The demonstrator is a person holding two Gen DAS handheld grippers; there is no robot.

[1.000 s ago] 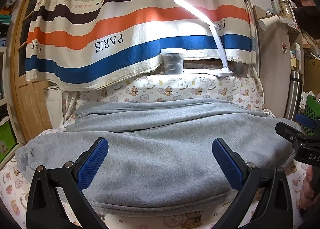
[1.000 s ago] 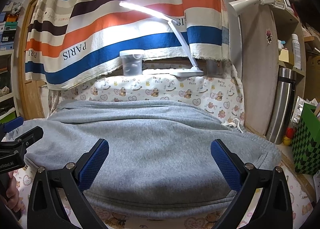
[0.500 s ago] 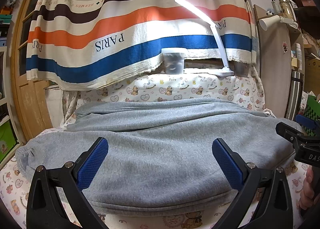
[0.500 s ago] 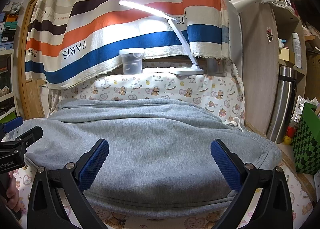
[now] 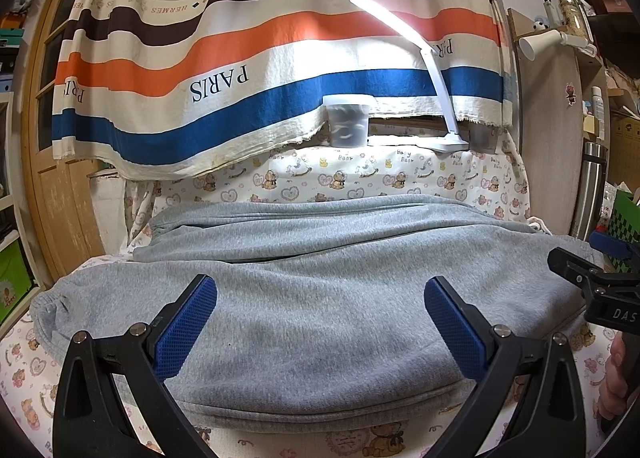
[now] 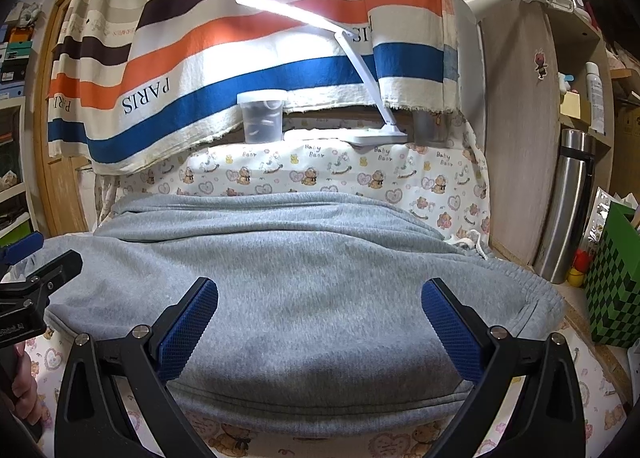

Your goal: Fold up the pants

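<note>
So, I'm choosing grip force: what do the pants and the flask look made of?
Gray sweatpants: soft, matte fleece knit, probably cotton blend; fuzzy heathered surface, ribbed waistband.
Vacuum flask: likely brushed stainless steel; silvery sheen with vertical reflections.

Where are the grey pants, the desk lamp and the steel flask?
grey pants (image 5: pixel 320 298): left wrist view, middle of fabric.
desk lamp (image 6: pixel 360 58): right wrist view, slanted arm.
steel flask (image 6: pixel 564 210): right wrist view, body.

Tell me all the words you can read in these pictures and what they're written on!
"PARIS": striped curtain, mirrored in the image.
"HERMES": curtain's top band, mirrored, small.
"Baby Bear": teddy-print sheet.
"DAS": right gripper body, cut off at the edge.
White text on left gripper: too blurred.
Bottle label: too small.
</note>
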